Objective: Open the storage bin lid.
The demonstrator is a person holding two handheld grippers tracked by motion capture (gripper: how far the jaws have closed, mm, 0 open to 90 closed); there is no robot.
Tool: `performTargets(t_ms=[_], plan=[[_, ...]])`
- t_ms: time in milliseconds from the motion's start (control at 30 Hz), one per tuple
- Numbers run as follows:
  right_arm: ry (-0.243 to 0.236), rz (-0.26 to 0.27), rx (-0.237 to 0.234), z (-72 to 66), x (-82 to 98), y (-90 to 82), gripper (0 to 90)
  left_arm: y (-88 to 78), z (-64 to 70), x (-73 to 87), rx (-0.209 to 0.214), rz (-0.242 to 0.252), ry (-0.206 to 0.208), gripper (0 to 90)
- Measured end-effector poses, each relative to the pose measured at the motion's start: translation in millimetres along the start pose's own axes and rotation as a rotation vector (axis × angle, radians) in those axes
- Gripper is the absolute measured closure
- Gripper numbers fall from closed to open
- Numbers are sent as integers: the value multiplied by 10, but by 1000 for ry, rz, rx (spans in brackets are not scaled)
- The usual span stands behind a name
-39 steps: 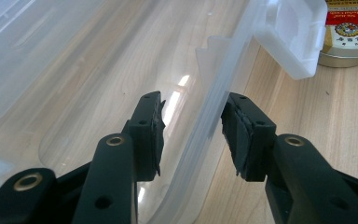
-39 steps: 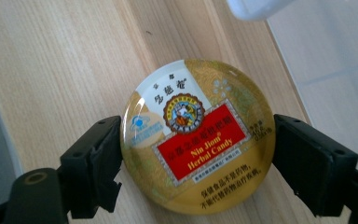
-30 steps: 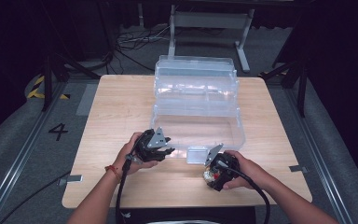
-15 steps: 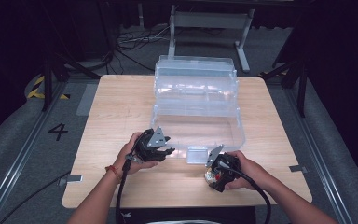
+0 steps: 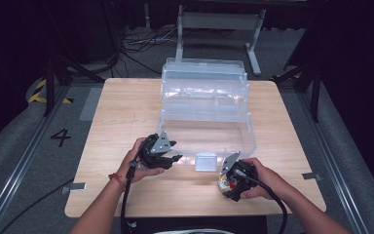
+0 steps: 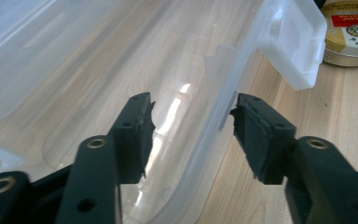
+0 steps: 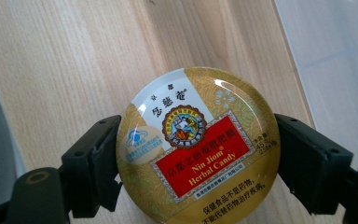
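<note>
Here the right claw [image 7: 198, 154] pinches a "Nin Jiom Herbal Candy" tin [image 7: 198, 144].

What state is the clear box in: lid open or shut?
Open. The box's lid stands raised behind it, its latch hangs loose, and the left gripper straddles the bare rim.

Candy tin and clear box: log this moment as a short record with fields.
Held item: round Nin Jiom herbal candy tin, clamped at its sides by the right tongs
Container: clear plastic storage box, lid open
Left tongs: straddling the box's front wall, pads off it, jaws have just been opening
Latch flap: hanging at the box's front
Surface: wooden table
</note>
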State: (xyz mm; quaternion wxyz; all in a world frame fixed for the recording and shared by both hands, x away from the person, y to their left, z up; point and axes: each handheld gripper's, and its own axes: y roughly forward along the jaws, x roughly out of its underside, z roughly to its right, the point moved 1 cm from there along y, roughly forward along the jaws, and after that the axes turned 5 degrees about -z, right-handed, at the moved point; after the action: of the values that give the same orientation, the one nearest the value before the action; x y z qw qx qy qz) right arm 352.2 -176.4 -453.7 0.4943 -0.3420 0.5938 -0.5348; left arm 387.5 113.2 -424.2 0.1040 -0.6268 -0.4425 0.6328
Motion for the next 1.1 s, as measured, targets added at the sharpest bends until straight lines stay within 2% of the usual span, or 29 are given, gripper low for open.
performTargets(t_ms=[100, 300, 333, 367, 400, 467, 533, 600, 700, 733, 767, 833, 867, 967, 1100], plan=[[3, 4, 2, -12, 19, -21, 203, -65, -7, 0, -12, 32, -16, 386], [12, 23, 2, 10, 72, -63, 203, -154, -17, 5, -42, 45, -24, 351], [21, 26, 0, 17, 93, -77, 203, -192, -17, 6, -54, 59, -40, 329], [7, 24, 3, 30, 103, -83, 203, -192, -17, 6, -54, 59, -40, 290], [17, 24, 2, 32, 109, -90, 203, -213, -22, 0, -72, 60, -46, 285], [11, 29, 1, 37, 120, -89, 203, -266, -44, -3, -73, 67, -63, 281], [7, 27, 0, 39, 125, -94, 203, -283, -48, -4, -73, 65, -66, 267], [12, 26, -1, 39, 132, -109, 203, -331, -57, -12, -99, 49, -58, 264], [2, 26, -2, 38, 146, -131, 203, -437, -75, -5, -119, 42, -51, 263], [13, 25, -2, 27, 153, -144, 203, -473, -79, 1, -122, 39, -53, 263], [-5, 26, 2, 41, 164, -154, 203, -509, -79, 5, -130, 33, -53, 262], [7, 26, 4, 34, 182, -179, 203, -579, -72, 25, -136, 20, -43, 261], [-5, 29, 7, 46, 194, -187, 203, -611, -64, 43, -142, 21, -44, 259], [3, 42, 13, 67, 219, -233, 203, -651, -42, 146, -135, 17, -63, 261], [2, 50, 19, 95, 254, -295, 203, -593, -3, 417, -125, -25, -95, 261]])
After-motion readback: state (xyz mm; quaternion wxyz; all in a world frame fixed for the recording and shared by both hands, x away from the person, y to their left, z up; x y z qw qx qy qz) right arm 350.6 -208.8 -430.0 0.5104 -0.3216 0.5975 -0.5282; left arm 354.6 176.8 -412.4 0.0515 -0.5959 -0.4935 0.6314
